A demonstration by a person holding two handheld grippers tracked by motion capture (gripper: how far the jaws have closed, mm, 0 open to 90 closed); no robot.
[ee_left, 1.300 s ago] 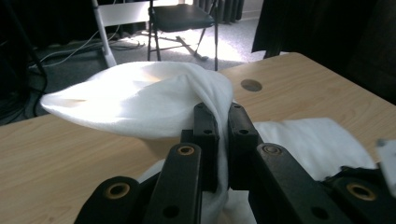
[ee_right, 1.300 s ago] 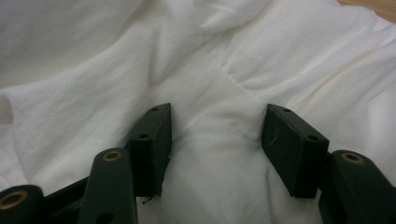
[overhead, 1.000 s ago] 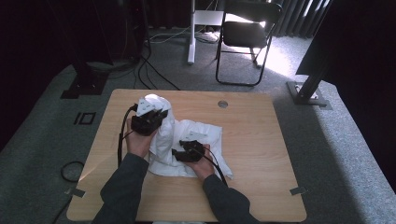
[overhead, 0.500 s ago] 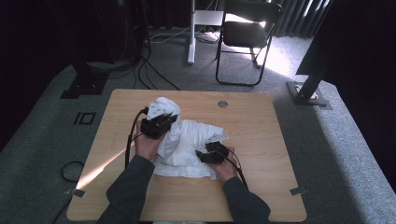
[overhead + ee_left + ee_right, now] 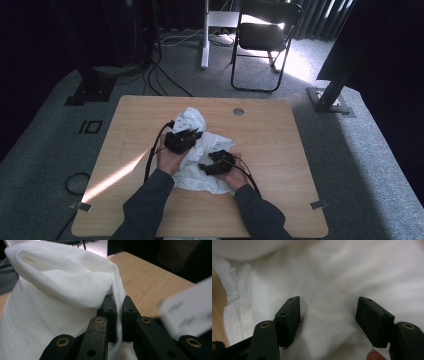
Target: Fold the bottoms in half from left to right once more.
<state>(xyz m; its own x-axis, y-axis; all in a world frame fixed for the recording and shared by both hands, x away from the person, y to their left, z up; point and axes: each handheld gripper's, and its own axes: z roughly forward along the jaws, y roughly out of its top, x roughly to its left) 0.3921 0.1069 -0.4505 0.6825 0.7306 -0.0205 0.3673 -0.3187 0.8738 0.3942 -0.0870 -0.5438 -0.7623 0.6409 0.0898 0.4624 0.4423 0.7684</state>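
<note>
A crumpled white cloth lies on the middle of the wooden table. My left gripper is over the cloth's far left part, shut on a fold of it. In the left gripper view the jaws pinch a thin edge of the cloth, which bulges up to the left. My right gripper hovers low over the cloth's near part. Its jaws stand wide apart above the cloth and have just been opening, with only flat fabric below them.
A round cable hole sits near the table's far edge. Behind the table stand a black chair and a white post, with cables on the grey floor. A blurred pale block shows at the right of the left gripper view.
My left gripper has moved right and down toward the person, dragging the held fold with it. My right gripper swung right, then came back a little, and its jaws spread wider.
</note>
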